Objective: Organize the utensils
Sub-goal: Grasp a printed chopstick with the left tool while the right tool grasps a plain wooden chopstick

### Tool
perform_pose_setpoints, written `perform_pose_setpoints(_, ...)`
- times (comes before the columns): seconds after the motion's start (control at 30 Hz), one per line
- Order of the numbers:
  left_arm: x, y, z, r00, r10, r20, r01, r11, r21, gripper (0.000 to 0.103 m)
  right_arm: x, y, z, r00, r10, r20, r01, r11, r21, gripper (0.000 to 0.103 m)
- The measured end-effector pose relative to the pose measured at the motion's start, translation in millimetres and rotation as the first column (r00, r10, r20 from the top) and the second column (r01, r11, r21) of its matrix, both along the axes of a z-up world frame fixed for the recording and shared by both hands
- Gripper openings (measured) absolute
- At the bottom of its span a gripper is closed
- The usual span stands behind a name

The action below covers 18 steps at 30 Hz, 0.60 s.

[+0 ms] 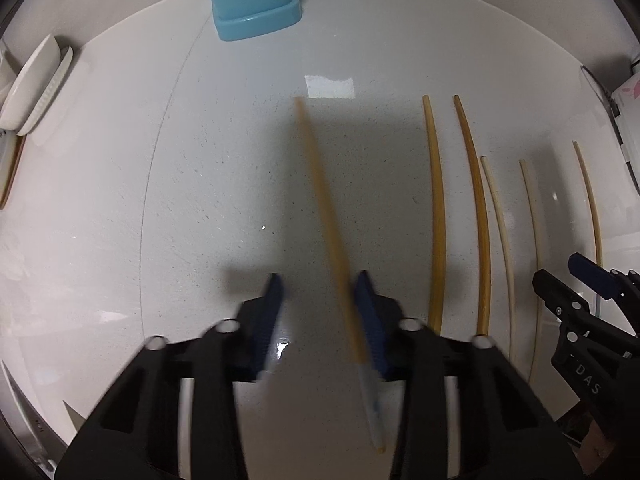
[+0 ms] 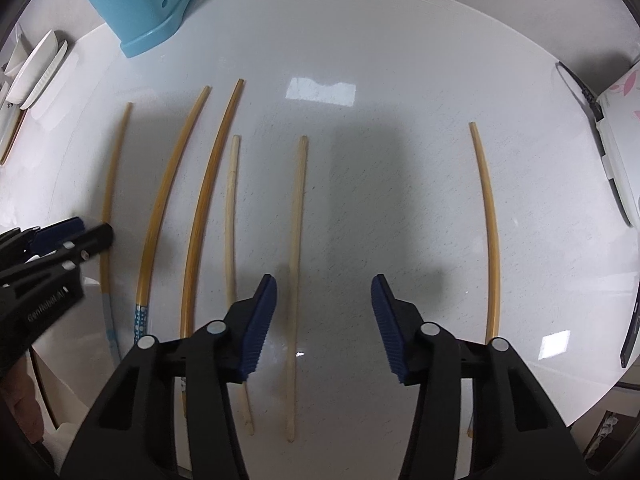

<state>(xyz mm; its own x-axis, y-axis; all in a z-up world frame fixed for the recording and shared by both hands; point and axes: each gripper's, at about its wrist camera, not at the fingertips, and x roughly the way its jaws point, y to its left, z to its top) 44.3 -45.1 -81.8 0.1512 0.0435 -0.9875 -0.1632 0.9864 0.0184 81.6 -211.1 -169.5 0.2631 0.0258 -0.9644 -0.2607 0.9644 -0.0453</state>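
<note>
Six chopsticks lie side by side on the white table (image 2: 400, 60); the blue caddy (image 2: 144, 12) stands at the far edge. My left tongs (image 1: 320, 312) straddle the blurred chopstick (image 1: 320, 200), which rests against one pad only, so no firm grip yet; I should centre it before squeezing. My right tongs (image 2: 324, 320) stand half open around a pale chopstick (image 2: 296, 240), pads clear; I judge lowering squarely, then closing near its middle, avoids it pivoting.
</note>
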Motion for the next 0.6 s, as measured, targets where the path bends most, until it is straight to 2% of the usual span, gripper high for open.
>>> perform_pose_setpoints(0.1, -2, 0, 0, 1.000, 0.003, -0.004, -0.003, 1.000, 0.003, 0.008, -1, 1, -1, 1.000, 0.008, -0.003, -0.008, 1.000, -0.004, 0.040)
perform_pose_setpoints(0.2, -5, 2, 0, 1.000, 0.003, 0.000, -0.003, 1.000, -0.001, 0.007, -5, 1, -1, 1.000, 0.009, -0.009, -0.009, 1.000, 0.007, 0.035)
perform_pose_setpoints(0.23, -6, 1, 0, 1.000, 0.002, 0.002, -0.002, 1.000, -0.001, 0.007, -4, 1, -1, 1.000, 0.008, -0.014, -0.008, 1.000, 0.013, 0.030)
perform_pose_setpoints(0.33, -7, 2, -2, 1.000, 0.004, 0.006, -0.004, 1.000, -0.006, 0.007, -2, 4, 0, 1.000, 0.014, -0.019, -0.013, 1.000, 0.019, 0.006)
perform_pose_setpoints(0.6, -7, 6, 1, 1.000, 0.001, 0.010, -0.001, 1.000, -0.025, 0.007, 7, 1, 4, 1.000, -0.002, -0.021, 0.003, 1.000, 0.030, 0.003)
